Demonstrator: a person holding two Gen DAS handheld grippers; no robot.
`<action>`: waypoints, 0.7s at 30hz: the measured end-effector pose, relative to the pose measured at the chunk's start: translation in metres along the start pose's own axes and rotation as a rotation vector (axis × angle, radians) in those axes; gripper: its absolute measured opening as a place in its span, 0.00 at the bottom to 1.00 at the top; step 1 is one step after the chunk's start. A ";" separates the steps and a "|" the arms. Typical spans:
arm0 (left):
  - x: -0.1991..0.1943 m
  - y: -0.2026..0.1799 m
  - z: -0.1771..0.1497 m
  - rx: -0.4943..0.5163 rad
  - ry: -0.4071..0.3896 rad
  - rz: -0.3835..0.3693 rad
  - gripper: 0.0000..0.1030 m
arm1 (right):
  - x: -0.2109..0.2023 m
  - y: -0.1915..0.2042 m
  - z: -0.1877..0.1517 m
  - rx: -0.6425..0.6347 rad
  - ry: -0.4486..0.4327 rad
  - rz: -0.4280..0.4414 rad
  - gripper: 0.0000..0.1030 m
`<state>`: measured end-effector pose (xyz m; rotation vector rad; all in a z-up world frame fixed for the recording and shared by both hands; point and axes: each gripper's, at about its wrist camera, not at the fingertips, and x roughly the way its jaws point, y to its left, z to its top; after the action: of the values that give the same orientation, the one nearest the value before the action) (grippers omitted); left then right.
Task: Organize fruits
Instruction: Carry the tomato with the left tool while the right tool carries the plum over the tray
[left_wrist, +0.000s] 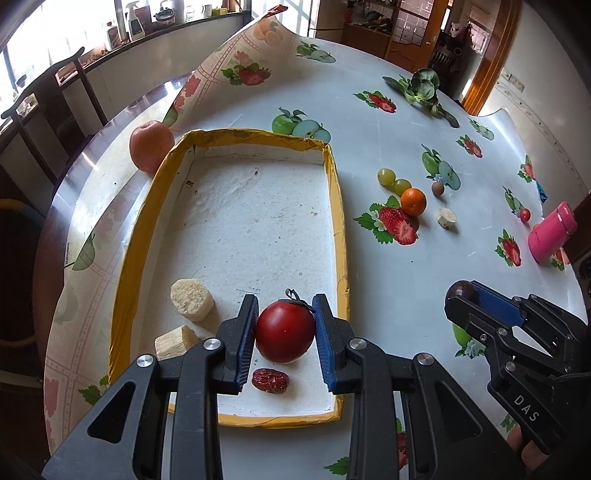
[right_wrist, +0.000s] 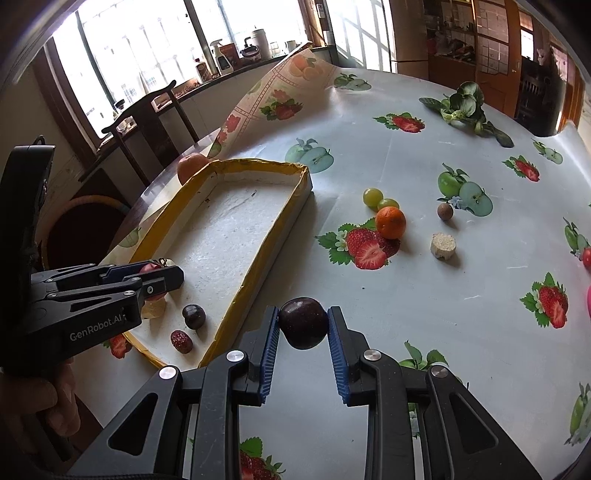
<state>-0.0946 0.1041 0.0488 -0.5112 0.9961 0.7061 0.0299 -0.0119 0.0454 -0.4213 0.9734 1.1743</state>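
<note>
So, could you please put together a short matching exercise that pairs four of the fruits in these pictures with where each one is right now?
Things:
1. red tomato
2. dark plum
3. apple
4. orange

Places:
A. on the tablecloth, beside two green grapes
B. between the left gripper pads, over the tray
C. outside the tray, against its far left corner
D. between the right gripper pads, over the tablecloth

Pairs: 1-B, 2-D, 3-C, 4-A
</note>
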 end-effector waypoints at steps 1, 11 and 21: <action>0.000 0.001 0.000 0.000 0.000 0.000 0.26 | 0.000 0.001 0.000 -0.002 -0.001 0.000 0.26; 0.002 0.011 0.000 -0.010 0.005 0.005 0.26 | 0.005 0.008 0.004 -0.007 0.002 0.007 0.26; 0.008 0.023 0.001 -0.025 0.016 0.011 0.26 | 0.016 0.021 0.009 -0.025 0.011 0.024 0.26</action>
<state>-0.1079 0.1229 0.0405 -0.5348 1.0069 0.7258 0.0156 0.0114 0.0418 -0.4379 0.9768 1.2081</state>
